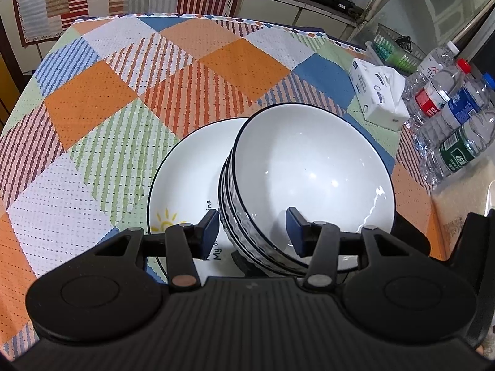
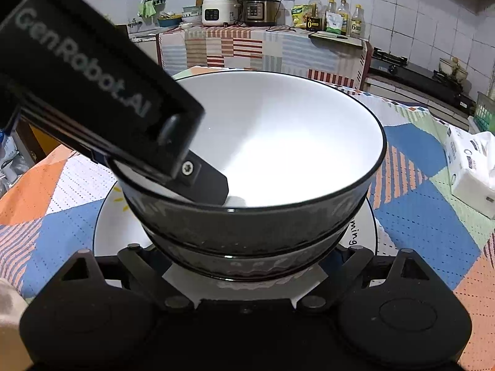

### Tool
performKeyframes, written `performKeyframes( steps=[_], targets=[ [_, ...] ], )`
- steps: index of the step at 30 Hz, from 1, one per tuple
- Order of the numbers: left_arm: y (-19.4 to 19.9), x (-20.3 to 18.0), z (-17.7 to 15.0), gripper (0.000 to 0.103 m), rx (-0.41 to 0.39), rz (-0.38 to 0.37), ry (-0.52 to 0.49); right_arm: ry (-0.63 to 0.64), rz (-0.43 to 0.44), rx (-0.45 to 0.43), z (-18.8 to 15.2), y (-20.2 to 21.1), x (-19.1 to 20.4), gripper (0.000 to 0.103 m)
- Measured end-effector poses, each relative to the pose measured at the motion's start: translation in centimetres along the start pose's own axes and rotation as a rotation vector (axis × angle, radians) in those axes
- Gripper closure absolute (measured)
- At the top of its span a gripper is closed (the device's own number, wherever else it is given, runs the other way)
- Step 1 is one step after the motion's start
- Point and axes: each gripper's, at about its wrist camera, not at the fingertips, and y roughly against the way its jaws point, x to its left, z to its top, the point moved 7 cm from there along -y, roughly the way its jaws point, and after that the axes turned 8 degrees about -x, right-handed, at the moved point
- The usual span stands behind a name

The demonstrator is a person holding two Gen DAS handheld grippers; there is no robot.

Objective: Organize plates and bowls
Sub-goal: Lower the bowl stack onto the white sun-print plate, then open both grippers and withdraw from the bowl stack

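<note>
A stack of bowls [image 1: 309,167], white inside with a dark ribbed outside, stands on a white plate [image 1: 188,167] that carries a yellow sun and lettering. My left gripper [image 1: 252,225] straddles the stack's near wall, one blue pad against the outside and the other inside the top bowl, and it is shut on that wall. In the right wrist view the same bowls [image 2: 278,142] fill the middle, and the left gripper's inner finger [image 2: 207,184] lies over the rim. My right gripper [image 2: 246,273] has its jaws spread wide to either side of the lowest bowl, above the plate [image 2: 123,235]. The bowls hide its fingertips.
A tissue pack [image 1: 380,95] and several water bottles [image 1: 448,117] stand to the right on the patchwork tablecloth [image 1: 123,99], with a green basket [image 1: 396,49] behind them. The right gripper's body [image 1: 473,247] is close beside the bowls. Cookers [image 2: 256,6] sit on a counter beyond the table.
</note>
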Motion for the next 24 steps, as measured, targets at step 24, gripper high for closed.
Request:
performKeyframes(
  steps=[24],
  targets=[
    [12.4, -0.4, 0.1, 0.049, -0.277, 0.112, -0.077, -0.145, -0.037, 0.027, 0.6, 8.4, 0.5, 0.009]
  ],
)
